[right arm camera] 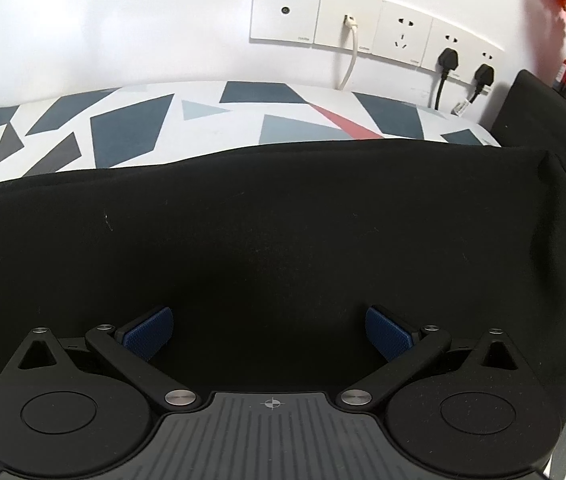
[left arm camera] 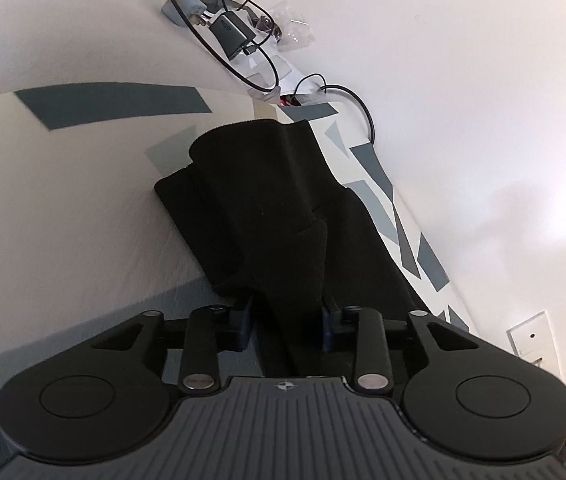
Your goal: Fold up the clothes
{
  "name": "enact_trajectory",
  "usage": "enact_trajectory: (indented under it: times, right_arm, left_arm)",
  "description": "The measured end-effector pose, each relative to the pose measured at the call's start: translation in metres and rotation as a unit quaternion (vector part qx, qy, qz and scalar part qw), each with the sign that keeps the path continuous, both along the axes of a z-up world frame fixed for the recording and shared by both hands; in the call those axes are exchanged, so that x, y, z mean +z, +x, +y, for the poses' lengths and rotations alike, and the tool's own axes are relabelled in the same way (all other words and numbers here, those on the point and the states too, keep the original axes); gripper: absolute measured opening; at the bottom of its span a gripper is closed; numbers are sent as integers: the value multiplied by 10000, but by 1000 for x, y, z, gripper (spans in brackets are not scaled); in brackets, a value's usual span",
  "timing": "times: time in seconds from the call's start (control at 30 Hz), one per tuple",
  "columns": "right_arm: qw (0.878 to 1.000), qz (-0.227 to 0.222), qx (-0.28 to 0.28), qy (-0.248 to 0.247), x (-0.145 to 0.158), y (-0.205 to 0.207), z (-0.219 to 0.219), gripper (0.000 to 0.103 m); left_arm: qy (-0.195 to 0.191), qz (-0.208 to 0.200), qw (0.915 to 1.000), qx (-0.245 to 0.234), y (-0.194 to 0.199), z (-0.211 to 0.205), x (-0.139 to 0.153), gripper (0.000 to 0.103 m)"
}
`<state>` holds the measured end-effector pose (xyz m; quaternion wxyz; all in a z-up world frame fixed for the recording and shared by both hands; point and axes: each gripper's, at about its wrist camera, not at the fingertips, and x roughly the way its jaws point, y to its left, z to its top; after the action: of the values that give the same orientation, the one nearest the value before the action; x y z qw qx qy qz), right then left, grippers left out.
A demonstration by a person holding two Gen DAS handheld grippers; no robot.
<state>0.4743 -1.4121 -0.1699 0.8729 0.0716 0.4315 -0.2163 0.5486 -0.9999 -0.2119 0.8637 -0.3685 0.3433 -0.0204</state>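
Left tool (left arm camera: pixel 287 320) clamped on a raised fold of the black garment (left arm camera: pixel 283 200), which stretches ahead of it along the patterned sheet (left arm camera: pixel 63 200), right tool (right arm camera: pixel 269 332) with fingers wide apart over that garment (right arm camera: pixel 283 220), wall sockets (right arm camera: pixel 363 28) beyond

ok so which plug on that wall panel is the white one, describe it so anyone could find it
Start at the row of white wall socket plates above the geometric-patterned cover. The white plug sits in the second plate from the left, its white cable hanging straight down. The two black plugs sit farther right, so it is the only pale one.
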Motion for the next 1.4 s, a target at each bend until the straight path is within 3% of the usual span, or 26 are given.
enact_trajectory:
  times: [0.07,0.13,0.17,0.2,0.33,0.47,0.53,0.57,0.6,0.67,0.83,0.97,1.1,1.17,1.33,1.4]
  right_arm:
    - [10000,3,-50,-4,0,0,2,102]
    - [9999,6,-101,-7,0,1,3,102]
    - [9999,7,-126,-9,0,1,4,102]
    - [9999,8,-151,-11,0,1,5,102]
    - [9997,-17,-232,-25,-1,0,8,102]
    - [9997,-67,-246,-34,-1,-3,9,102]
    - [9996,-109,-244,-31,-2,-4,9,102]
    - [9996,-130,-237,-45,-2,-5,10,102]
    - [9997,-142,-218,-45,-2,-6,10,102]
    - [9997,-162,-155,-21,-3,-7,11,102]
    - [9998,-152,-93,-122,4,-5,28,102]
    - [9964,-530,625,-198,17,-3,64,102]
    - [9890,-360,1427,-107,12,7,105,102]
    - [9868,-92,1615,-46,3,14,121,102]
    - [9831,-221,1761,453,-4,25,145,102]
    - [9786,-327,1994,380,-7,26,158,102]
  left_arm:
    - [81,-20,10000,-11,3,-4,0,40]
    - [32,-119,9999,-42,5,-9,1,59]
    - [-48,-182,9998,-80,6,-12,1,76]
    - [-62,-210,9997,-93,7,-17,2,85]
    - [518,163,9983,-226,16,-42,17,88]
    - [859,246,9951,-416,13,-57,25,88]
    - [988,128,9942,-403,20,-54,20,72]
    - [947,213,9949,-256,24,-47,18,32]
    - [904,301,9954,-105,27,-40,16,24]
    - [448,314,9984,-167,33,-28,13,17]
    - [494,215,9979,-372,33,-24,22,14]
    - [557,2,9977,-390,37,-20,31,14]
    - [600,-72,9979,-254,47,-5,41,13]
    - [590,-106,9981,-145,50,7,47,13]
    - [952,-355,9948,-37,52,28,61,13]
    - [1076,-416,9933,-50,53,34,64,13]
